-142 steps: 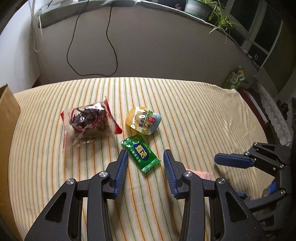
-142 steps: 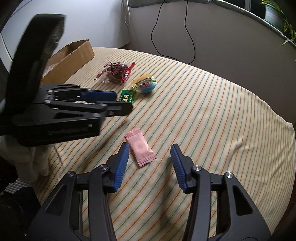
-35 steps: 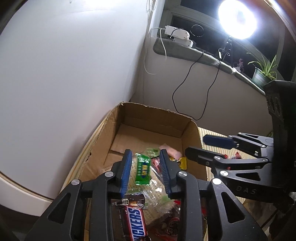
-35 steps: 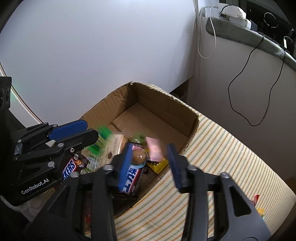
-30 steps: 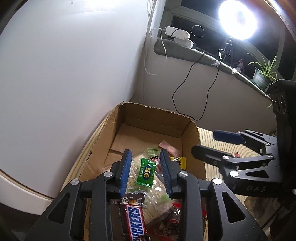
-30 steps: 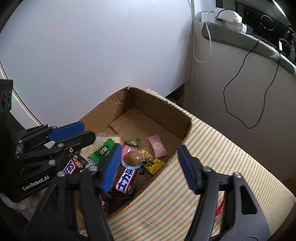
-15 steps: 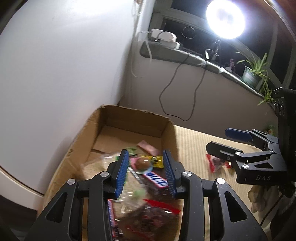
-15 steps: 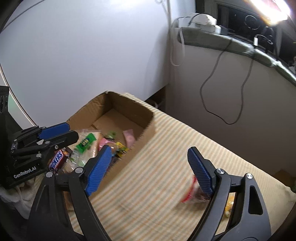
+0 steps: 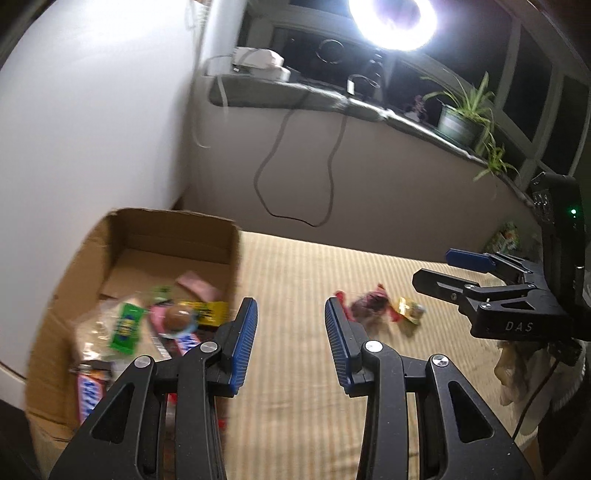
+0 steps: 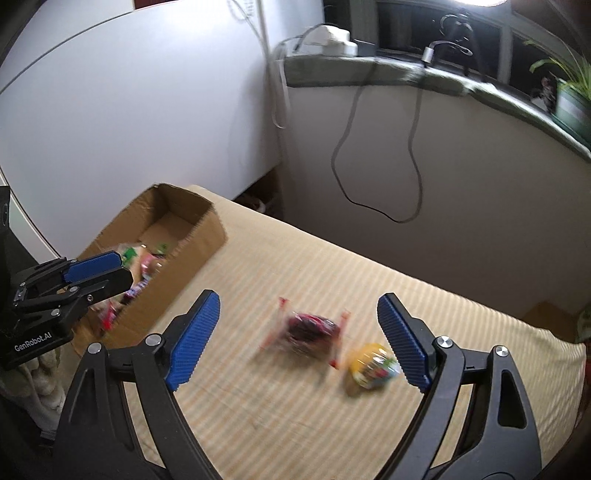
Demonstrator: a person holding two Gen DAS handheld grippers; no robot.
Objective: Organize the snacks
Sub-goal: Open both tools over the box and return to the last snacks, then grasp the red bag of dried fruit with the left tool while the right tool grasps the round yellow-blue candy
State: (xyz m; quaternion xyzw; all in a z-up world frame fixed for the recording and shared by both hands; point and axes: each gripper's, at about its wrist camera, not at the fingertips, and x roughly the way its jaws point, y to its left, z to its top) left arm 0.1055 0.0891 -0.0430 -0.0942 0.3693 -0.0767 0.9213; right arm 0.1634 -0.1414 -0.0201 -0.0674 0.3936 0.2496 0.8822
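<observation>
A cardboard box (image 9: 173, 229) (image 10: 207, 225) at the left of the striped bed holds several snacks, among them a green packet (image 9: 127, 326) and a pink packet (image 9: 197, 284). A clear bag of dark red snacks (image 10: 310, 330) (image 9: 369, 304) and a yellow jelly cup (image 10: 373, 365) (image 9: 408, 310) lie on the bed. My left gripper (image 9: 290, 343) is open and empty, over the box's right edge. My right gripper (image 10: 299, 343) is wide open and empty, above the red bag and cup.
The striped bedspread (image 10: 314, 406) runs right of the box. A white wall (image 9: 92, 129) stands behind the box. A black cable (image 10: 373, 147) hangs down the far wall. A window ledge with a potted plant (image 9: 461, 118) and a bright ring lamp (image 9: 391, 22) lies beyond.
Both grippers dropped their packets into the box and opened. They have swung right, away from the box, toward the red bag and jelly cup. The right gripper has opened wider.
</observation>
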